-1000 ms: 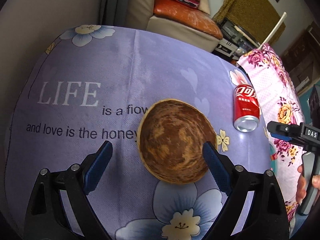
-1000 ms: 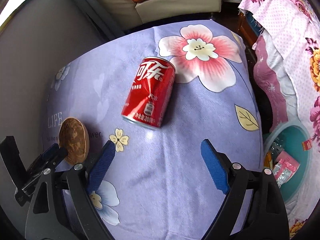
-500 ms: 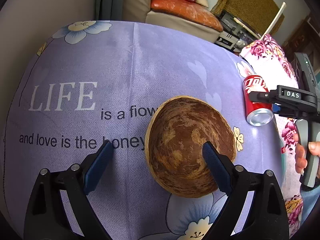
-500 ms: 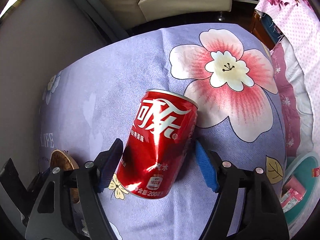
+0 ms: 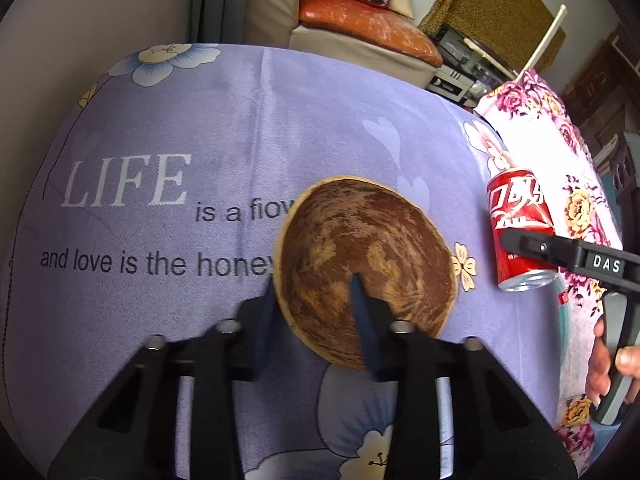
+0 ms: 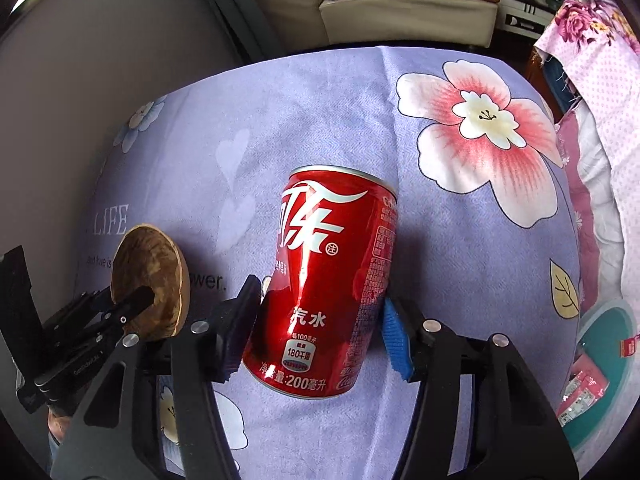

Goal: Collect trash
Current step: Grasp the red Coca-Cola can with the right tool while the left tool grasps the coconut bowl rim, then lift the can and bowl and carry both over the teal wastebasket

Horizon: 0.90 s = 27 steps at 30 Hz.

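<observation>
Item one: brown, round, mottled coconut-shell bowl (image 5: 366,264), lying on the lilac flower-printed tablecloth (image 5: 224,132) just right of the printed lettering. The left gripper (image 5: 316,312) has its jaws just closed onto the bowl's near rim, one blue pad inside the hollow and the other outside the wall; the opening is narrow and the rim is pinched between them. The right wrist view shows the same grip from the side (image 6: 132,304), the bowl (image 6: 150,280) tilted up on edge.

Item two: small red aluminium drink can with white lettering (image 6: 332,284), lying on its side on the cloth near the right edge. The right gripper (image 6: 316,332) has been closing; its jaws stand about half open, both blue pads against the can's sides.

Item three: teal plastic basin (image 6: 612,316) holding wrappers, low at the right, beyond the cloth's edge.
</observation>
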{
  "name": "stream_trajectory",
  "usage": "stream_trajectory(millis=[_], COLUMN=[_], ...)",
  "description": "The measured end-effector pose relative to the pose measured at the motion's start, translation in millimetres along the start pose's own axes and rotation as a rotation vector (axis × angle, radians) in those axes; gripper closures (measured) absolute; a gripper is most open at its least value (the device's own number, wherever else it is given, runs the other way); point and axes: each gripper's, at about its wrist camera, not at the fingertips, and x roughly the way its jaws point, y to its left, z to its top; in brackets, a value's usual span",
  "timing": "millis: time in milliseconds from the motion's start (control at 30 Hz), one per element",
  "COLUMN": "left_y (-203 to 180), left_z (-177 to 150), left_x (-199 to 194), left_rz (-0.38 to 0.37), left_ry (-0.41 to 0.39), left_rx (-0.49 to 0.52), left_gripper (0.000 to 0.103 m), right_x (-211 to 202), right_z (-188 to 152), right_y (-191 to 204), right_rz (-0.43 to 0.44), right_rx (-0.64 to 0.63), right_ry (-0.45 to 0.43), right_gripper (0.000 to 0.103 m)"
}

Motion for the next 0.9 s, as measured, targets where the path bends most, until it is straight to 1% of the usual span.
stream_trajectory(millis=[33, 67, 167, 233, 267, 300, 333, 367, 433, 567, 600, 633, 667, 700, 767, 900], left_y=[-1.7, -3.7, -13.5, -16.3, -18.0, -21.1, -23.1, -26.5, -33.5, -44.8, -46.9, -47.5, -48.8, -47.5, -52.4, -65.1], left_z=[-0.1, 0.2, -0.2, -1.0, -1.0, -0.4, -0.7, 0.5, 1.3, 1.9, 1.6, 1.2, 0.4, 0.3, -1.7, -5.4], left_x=[-0.3, -0.4, 3.6, 9.7, 10.5, 10.9, 11.4, 12.9, 15.3, 18.2, 18.4, 18.8, 19.3, 19.5, 16.2, 4.0], left_rz=[-0.010, -0.018, -0.011, -0.031, -0.029, -0.022, -0.026, -0.029, -0.028, 0.026, 0.023, 0.010, -0.003, -0.005, 0.020, 0.047], left_ry=[0.000, -0.001, 0.004, 0.030, 0.027, 0.027, 0.026, 0.024, 0.023, 0.009, 0.012, 0.018, 0.026, 0.027, 0.009, -0.032], left_rx=[-0.002, -0.001, 0.029, 0.022, 0.023, 0.028, 0.030, 0.030, 0.033, 0.036, 0.032, 0.024, 0.013, 0.011, 0.018, 0.050], left_gripper=[0.087, 0.088, 0.088, 0.084, 0.083, 0.079, 0.071, 0.068, 0.055, 0.055, 0.062, 0.075, 0.081, 0.085, 0.088, 0.094], right_x=[-2.7, -6.0, -13.0, -18.3, -20.1, -21.8, -23.2, -24.6, -27.8, -34.7, -36.7, -36.8, -38.3, -39.7, -44.1, -45.2], right_z=[-4.1, -8.2, -20.0, -28.6, -31.6, -35.1, -38.8, -42.0, -47.0, -57.8, -60.6, -61.7, -64.0, -65.8, -71.3, -80.4], right_y=[0.1, -1.2, -3.0, -7.5, -9.6, -11.5, -14.2, -17.1, -22.5, -32.7, -35.3, -36.7, -38.2, -40.2, -43.4, -44.1], right_rz=[0.000, -0.004, -0.016, -0.010, -0.008, -0.006, -0.002, 0.002, 0.007, 0.011, 0.014, 0.017, 0.020, 0.021, 0.013, 0.023], right_rx=[0.004, 0.006, 0.005, 0.013, 0.017, 0.023, 0.030, 0.039, 0.054, 0.081, 0.088, 0.094, 0.099, 0.106, 0.115, 0.090], right_ry=[-0.005, -0.011, -0.026, -0.034, -0.035, -0.035, -0.032, -0.031, -0.030, -0.031, -0.032, -0.031, -0.031, -0.032, -0.050, -0.050], right_gripper=[0.048, 0.048, 0.048, 0.048, 0.048, 0.048, 0.048, 0.048, 0.048, 0.048, 0.049, 0.052, 0.056, 0.057, 0.060, 0.060])
